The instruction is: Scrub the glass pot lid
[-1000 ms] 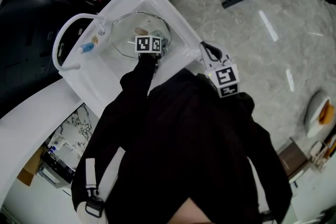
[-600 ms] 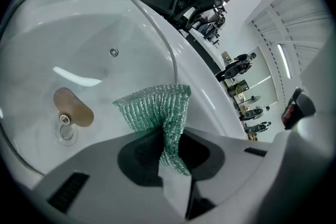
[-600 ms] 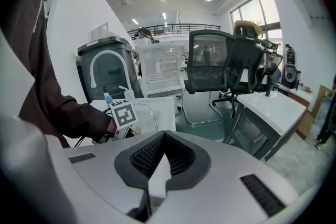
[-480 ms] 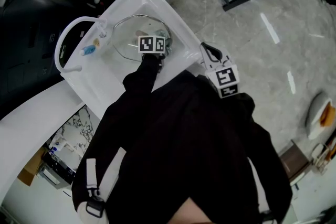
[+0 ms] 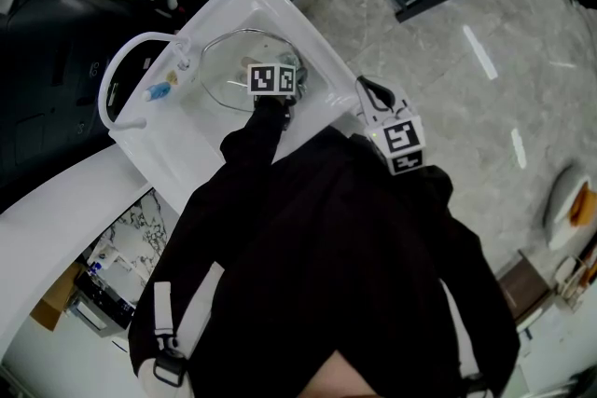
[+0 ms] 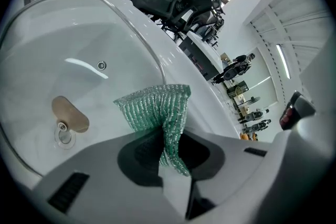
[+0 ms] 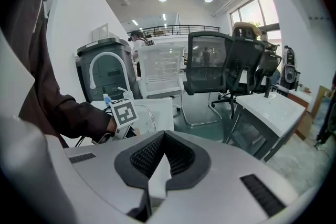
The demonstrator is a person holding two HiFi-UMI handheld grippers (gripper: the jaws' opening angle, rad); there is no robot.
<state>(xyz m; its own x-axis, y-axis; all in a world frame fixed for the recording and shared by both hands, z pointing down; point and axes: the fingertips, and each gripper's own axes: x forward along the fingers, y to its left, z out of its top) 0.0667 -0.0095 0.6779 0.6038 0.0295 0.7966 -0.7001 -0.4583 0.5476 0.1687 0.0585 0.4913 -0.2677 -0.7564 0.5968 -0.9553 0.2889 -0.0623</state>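
Scrubbing looks mid-job: left gripper [image 6: 169, 152] clamps a green scrub pad [image 6: 157, 105] over the glass lid [image 5: 229, 61] lying in the sink [image 5: 191, 140], contact possibly made; right gripper [image 7: 157, 165] is closed, empty and well aside.

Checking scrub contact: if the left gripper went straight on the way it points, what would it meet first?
Likely the glass pot lid, led by the green cloth the left gripper holds; the gap is unclear.

The white sink [image 5: 191, 149] holds the glass lid [image 5: 229, 70] in its basin, and a small blue-capped bottle [image 5: 157, 91] sits on its rim beside the arched tap [image 5: 105, 75].
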